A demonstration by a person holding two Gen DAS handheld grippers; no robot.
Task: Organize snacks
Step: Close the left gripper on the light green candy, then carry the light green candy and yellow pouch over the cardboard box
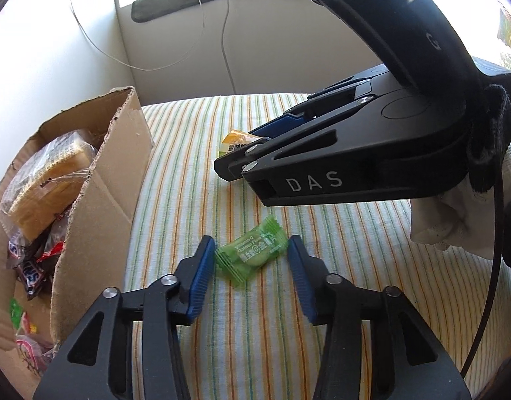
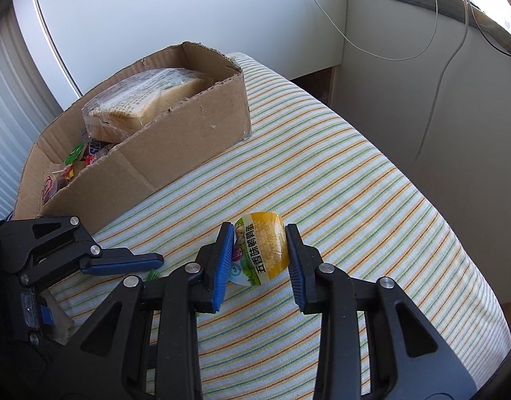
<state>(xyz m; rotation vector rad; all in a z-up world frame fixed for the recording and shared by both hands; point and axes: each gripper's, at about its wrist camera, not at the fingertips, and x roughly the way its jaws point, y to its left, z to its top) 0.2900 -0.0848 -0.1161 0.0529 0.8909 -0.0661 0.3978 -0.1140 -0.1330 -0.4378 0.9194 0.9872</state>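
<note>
A green candy packet (image 1: 252, 253) lies on the striped cloth between the blue pads of my left gripper (image 1: 252, 266). The gripper is open; the left pad is at the packet's edge, the right pad a little apart. My right gripper (image 2: 259, 256) is open around a yellow snack cup (image 2: 262, 250) lying on the cloth; both pads are close to its sides. In the left wrist view the right gripper (image 1: 242, 163) reaches in from the right over the yellow cup (image 1: 237, 141). The cardboard box (image 2: 175, 146) stands to the left.
The box (image 1: 98, 200) holds a wrapped bread pack (image 2: 138, 106), chocolate bars (image 1: 27, 266) and small candies (image 2: 67, 166). The striped cloth (image 2: 355, 183) covers the table, which drops off at the far and right edges. White cables (image 2: 448, 50) hang on the wall behind.
</note>
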